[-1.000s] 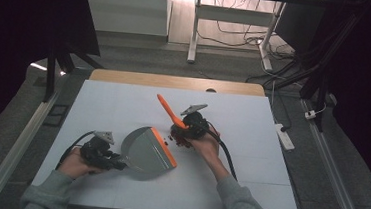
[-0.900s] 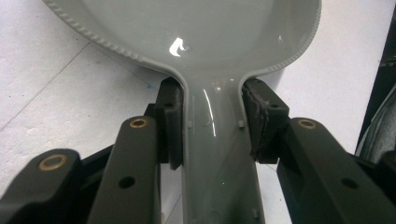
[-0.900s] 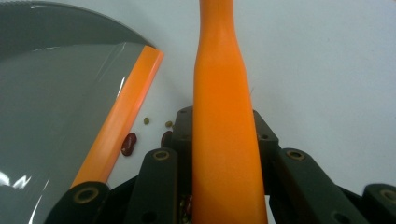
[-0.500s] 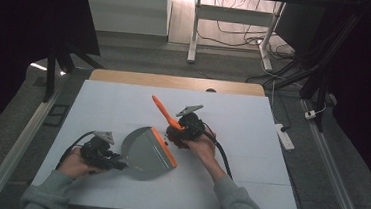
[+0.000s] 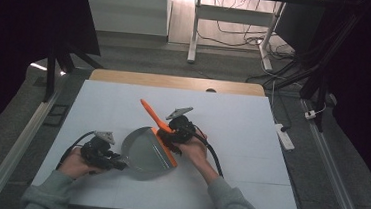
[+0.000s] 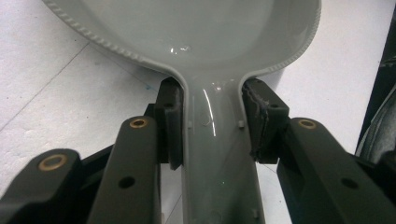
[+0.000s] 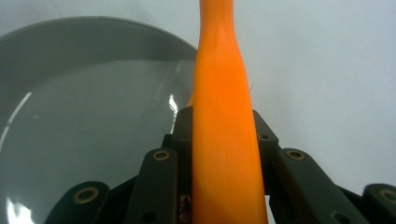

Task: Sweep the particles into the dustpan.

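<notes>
A grey dustpan [image 5: 142, 154] with an orange strip along its right rim lies on the white table [image 5: 242, 124], near the front and left of centre. My left gripper [image 5: 118, 163] is shut on the dustpan's handle [image 6: 215, 140]; both pads press its sides, with the pan [image 6: 201, 28] spreading ahead. My right gripper [image 5: 168, 133] sits at the dustpan's right rim, shut on an orange brush handle [image 5: 149, 110] that points up and to the far left. In the right gripper view the orange handle [image 7: 224, 116] runs between the jaws of my right gripper [image 7: 222, 135], beside the grey pan [image 7: 93, 116].
The table has a wooden far edge [image 5: 175, 81]. Metal rails [image 5: 20, 136] run along both sides. A white power strip [image 5: 285, 135] lies just off the right edge. Desk legs and cables stand behind the table.
My right gripper has shifted left with the orange handle, closer over the dustpan's rim. The left gripper and the dustpan have stayed put.
</notes>
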`<state>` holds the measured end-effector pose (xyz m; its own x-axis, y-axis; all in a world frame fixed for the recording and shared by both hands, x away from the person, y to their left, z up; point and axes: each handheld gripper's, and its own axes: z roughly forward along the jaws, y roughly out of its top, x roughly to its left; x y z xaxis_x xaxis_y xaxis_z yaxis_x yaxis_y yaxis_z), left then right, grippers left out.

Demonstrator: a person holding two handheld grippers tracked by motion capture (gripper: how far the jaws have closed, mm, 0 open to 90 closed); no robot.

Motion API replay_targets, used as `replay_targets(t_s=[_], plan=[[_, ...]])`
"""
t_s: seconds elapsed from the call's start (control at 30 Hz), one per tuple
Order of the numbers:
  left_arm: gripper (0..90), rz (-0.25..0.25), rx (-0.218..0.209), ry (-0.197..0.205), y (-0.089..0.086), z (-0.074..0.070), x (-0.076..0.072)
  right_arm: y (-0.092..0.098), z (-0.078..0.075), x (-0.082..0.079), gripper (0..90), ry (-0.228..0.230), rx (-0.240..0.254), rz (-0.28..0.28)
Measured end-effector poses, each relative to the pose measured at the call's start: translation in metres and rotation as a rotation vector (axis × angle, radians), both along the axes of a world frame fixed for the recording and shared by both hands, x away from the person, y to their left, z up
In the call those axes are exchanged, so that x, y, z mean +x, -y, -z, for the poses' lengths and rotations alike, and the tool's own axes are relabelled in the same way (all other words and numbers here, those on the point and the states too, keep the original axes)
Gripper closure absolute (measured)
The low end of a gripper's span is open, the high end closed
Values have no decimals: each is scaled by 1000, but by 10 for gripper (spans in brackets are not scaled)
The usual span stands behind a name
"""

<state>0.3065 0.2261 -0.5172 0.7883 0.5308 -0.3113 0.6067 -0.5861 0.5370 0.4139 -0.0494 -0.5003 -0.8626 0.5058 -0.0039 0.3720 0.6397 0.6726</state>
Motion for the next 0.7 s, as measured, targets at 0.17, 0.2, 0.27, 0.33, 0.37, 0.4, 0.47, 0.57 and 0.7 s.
replay_targets(t_s=[0.17, 0.2, 0.27, 0.33, 0.37, 0.4, 0.47, 0.57, 0.7], plan=[[616, 1, 0, -1, 0, 0, 0, -8, -2, -5, 708, 11, 14, -27], [616, 0, 0, -1, 0, 0, 0, -9, -3, -7, 708, 7, 19, -37], [616, 0, 0, 0, 0, 0, 0, -14, -4, -10, 708, 1, 24, -46], [616, 0, 0, 0, 0, 0, 0, -19, -4, -13, 708, 9, 20, -69], [616, 0, 1, 1, 0, 0, 0, -21, -4, -15, 708, 7, 22, -80], [616, 1, 0, 0, 0, 0, 0, -23, -5, -17, 708, 0, 29, -95], [616, 0, 0, 0, 0, 0, 0, -26, -6, -20, 708, -17, 50, -114], [616, 0, 1, 0, 0, 1, 0, -25, -12, -22, 708, 11, 51, -120], [616, 0, 1, 1, 0, 1, 0, -12, -21, -17, 708, 35, 75, -79]])
